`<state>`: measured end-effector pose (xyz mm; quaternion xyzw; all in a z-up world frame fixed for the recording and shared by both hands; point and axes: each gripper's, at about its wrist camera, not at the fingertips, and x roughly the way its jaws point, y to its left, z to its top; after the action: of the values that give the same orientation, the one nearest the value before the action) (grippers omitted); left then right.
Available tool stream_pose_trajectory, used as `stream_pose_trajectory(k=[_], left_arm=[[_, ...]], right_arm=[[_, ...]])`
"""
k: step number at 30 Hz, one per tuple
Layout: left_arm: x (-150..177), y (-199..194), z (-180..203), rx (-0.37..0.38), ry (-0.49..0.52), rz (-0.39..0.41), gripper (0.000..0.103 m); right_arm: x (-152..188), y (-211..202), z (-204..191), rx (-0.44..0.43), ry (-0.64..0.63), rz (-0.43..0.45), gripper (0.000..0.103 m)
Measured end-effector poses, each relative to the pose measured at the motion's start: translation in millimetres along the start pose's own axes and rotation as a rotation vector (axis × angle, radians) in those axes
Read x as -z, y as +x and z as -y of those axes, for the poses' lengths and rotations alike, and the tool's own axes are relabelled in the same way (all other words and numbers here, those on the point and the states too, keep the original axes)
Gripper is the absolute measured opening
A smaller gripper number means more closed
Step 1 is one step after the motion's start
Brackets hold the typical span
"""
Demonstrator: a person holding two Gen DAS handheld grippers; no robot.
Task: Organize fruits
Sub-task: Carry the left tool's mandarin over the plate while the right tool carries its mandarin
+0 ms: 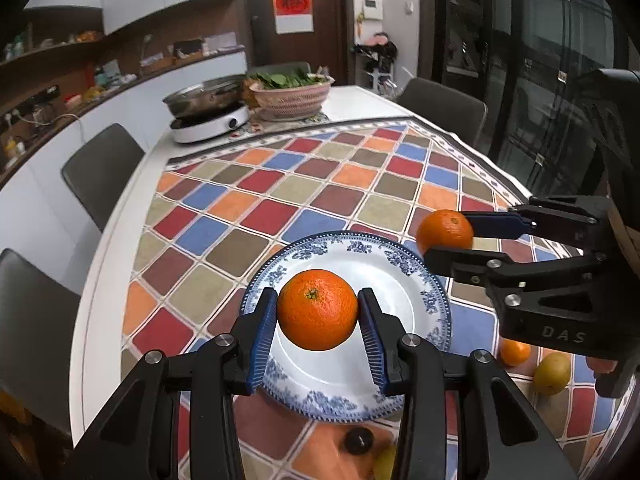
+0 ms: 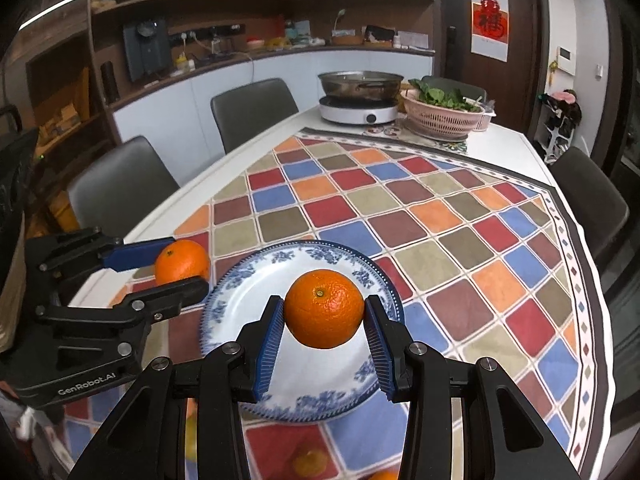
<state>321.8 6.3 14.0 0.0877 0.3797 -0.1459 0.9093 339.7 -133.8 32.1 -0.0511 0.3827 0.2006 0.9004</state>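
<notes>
My left gripper (image 1: 318,295) is shut on an orange (image 1: 318,322) and holds it above a white plate with a blue floral rim (image 1: 400,292). At the right of the left wrist view, my right gripper (image 1: 445,236) is shut on a second orange (image 1: 442,230) just past the plate's far right rim. In the right wrist view that gripper (image 2: 324,302) holds its orange (image 2: 324,320) over the same plate (image 2: 248,300). The left gripper (image 2: 186,262) reaches in from the left with its orange (image 2: 180,260). The plate itself holds no fruit.
The plate lies on a chequered tablecloth (image 1: 280,196). Loose fruit lies near the front: a small orange (image 1: 514,352), a yellow-green fruit (image 1: 552,372) and a dark round fruit (image 1: 359,440). An electric hot pot (image 1: 208,120) and a pink basket of greens (image 1: 290,98) stand at the far end. Chairs line the table.
</notes>
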Motion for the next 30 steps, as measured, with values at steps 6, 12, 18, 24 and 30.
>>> stream_pose_trajectory(k=[6, 12, 18, 24, 30], left_arm=[[-14, 35, -10, 0.037, 0.008, -0.069, 0.041], [-18, 76, -18, 0.037, -0.014, -0.158, 0.041], [-18, 109, -25, 0.028, -0.055, -0.227, 0.041], [-14, 130, -29, 0.025, -0.079, -0.277, 0.041], [-10, 140, -32, 0.032, -0.077, -0.301, 0.041]], right_arm=[[-12, 39, 13, -0.062, 0.02, -0.093, 0.042], [-17, 82, 28, -0.072, 0.045, -0.203, 0.042], [-17, 110, 33, -0.058, 0.028, -0.278, 0.042], [-15, 130, 27, -0.062, -0.024, -0.33, 0.042], [-13, 139, 22, -0.063, -0.058, -0.356, 0.042]])
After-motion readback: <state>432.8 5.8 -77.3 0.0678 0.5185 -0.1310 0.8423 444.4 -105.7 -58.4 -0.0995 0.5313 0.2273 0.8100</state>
